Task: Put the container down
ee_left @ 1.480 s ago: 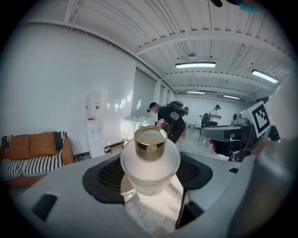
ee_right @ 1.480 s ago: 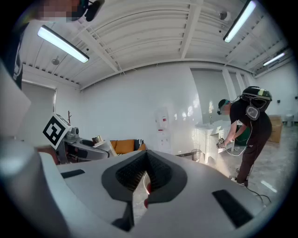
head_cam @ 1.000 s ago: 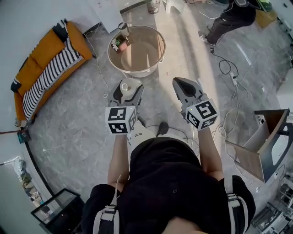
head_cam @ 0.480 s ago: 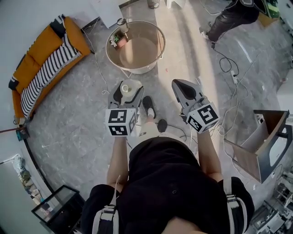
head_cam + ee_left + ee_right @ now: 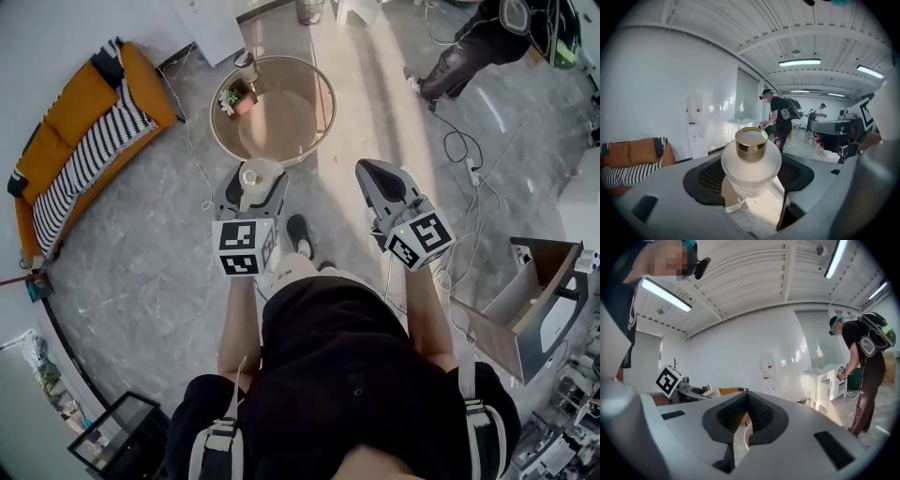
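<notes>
A white container with a gold lid is gripped between the jaws of my left gripper, which is held up above the grey floor. In the left gripper view the container stands upright and fills the gap of the left gripper. My right gripper hovers level with it to the right, shut with nothing in it. The right gripper view shows the right gripper with its jaws closed to a narrow slit. A round brown table lies just ahead of the left gripper.
On the table's far left stand a small plant and a cup. An orange sofa with a striped cushion is at left. A person bends at top right. Cables trail right; an open box stands beyond.
The person holding the grippers has stepped forward, so the round table now lies closer to the left gripper. Both grippers keep their pose; the container stays gripped.
</notes>
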The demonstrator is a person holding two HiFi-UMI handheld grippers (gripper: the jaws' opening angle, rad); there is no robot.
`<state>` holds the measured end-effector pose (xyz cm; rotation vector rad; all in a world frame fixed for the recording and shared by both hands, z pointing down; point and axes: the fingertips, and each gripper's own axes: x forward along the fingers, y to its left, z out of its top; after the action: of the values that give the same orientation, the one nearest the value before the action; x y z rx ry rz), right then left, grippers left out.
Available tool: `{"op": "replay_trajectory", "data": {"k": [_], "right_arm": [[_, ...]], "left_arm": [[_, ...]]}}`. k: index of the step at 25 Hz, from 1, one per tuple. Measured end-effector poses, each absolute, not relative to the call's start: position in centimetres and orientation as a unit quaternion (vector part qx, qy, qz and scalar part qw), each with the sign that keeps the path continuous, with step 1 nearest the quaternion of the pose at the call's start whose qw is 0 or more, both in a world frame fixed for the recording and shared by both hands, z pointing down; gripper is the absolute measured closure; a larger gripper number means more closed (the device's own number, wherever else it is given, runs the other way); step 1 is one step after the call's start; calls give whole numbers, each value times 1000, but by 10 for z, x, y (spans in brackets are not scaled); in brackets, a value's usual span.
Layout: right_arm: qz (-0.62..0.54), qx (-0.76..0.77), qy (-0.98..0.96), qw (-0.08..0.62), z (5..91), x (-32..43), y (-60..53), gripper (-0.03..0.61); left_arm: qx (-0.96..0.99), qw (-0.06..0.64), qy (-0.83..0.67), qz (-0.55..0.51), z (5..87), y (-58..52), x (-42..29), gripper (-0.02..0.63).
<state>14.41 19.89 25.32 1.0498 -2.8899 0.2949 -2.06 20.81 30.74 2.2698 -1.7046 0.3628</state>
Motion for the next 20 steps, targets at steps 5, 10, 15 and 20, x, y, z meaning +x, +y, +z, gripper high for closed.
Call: {"op": "replay_trajectory", "data": {"k": [5, 10, 15, 20], "right_arm": [[93, 347, -933, 27, 247, 121, 155, 575], [95, 357, -929, 31, 252, 96, 123, 575], [96, 365, -925, 39, 259, 79, 105, 575], [103, 367, -923, 51, 267, 72, 95, 575]], "left_arm": [[788, 133, -588, 124, 305, 166, -40, 270], [795, 136, -579, 123, 312, 139, -60, 270], [800, 135, -571, 127, 322, 117, -74, 270], [800, 145, -569, 127, 332, 105, -79, 271]]}}
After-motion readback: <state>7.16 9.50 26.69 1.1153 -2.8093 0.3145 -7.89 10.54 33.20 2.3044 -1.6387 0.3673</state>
